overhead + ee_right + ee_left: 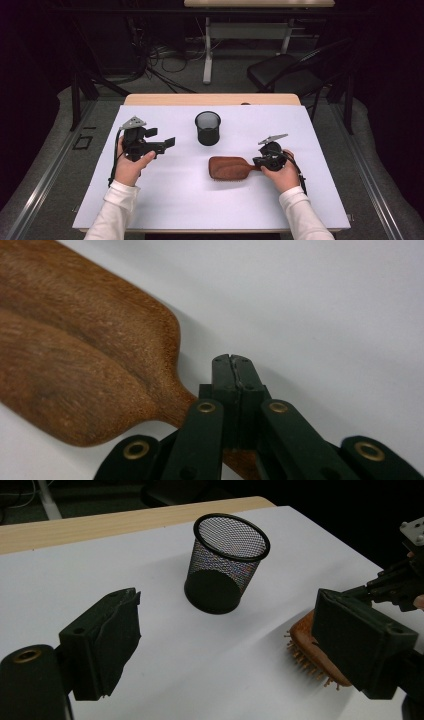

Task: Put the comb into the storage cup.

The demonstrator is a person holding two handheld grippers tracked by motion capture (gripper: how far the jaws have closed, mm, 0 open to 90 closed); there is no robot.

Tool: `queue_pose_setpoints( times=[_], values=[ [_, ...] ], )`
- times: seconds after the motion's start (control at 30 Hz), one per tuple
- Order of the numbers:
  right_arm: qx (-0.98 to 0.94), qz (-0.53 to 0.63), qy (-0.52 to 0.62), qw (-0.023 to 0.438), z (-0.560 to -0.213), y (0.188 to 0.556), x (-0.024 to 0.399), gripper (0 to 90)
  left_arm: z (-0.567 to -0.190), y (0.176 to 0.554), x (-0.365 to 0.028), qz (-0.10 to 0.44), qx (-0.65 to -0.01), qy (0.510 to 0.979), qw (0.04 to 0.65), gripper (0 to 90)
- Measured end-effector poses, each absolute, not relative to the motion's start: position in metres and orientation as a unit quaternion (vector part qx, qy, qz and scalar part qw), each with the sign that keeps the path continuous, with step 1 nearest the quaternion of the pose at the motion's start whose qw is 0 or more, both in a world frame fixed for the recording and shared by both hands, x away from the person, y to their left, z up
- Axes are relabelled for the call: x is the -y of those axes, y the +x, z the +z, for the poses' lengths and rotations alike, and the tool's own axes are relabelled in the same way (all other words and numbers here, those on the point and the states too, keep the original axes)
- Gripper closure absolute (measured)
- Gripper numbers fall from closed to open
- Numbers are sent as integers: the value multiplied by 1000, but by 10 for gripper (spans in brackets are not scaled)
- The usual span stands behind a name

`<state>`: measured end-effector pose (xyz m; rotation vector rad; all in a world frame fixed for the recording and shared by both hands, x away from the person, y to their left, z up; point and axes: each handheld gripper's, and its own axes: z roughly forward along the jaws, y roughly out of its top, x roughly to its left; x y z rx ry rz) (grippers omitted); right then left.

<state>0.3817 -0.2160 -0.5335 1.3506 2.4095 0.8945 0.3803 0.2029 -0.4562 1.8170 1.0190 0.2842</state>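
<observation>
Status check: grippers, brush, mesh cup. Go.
Left gripper open, jaws wide, holding nothing. Right gripper shut, at the handle of the wooden hairbrush, bristles down on the table. Mesh cup upright, apart from the brush, nothing between.

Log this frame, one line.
left gripper: open, off table | right gripper: shut on hairbrush handle | mesh cup: upright
</observation>
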Motion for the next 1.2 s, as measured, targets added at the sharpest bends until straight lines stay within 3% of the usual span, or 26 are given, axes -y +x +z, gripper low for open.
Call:
queue_pose_setpoints(
  times=[1.2],
  values=[
    [-834,311,443,105,-533,343,210,900,-456,379,-208,117,-426,748,496,129]
  ],
)
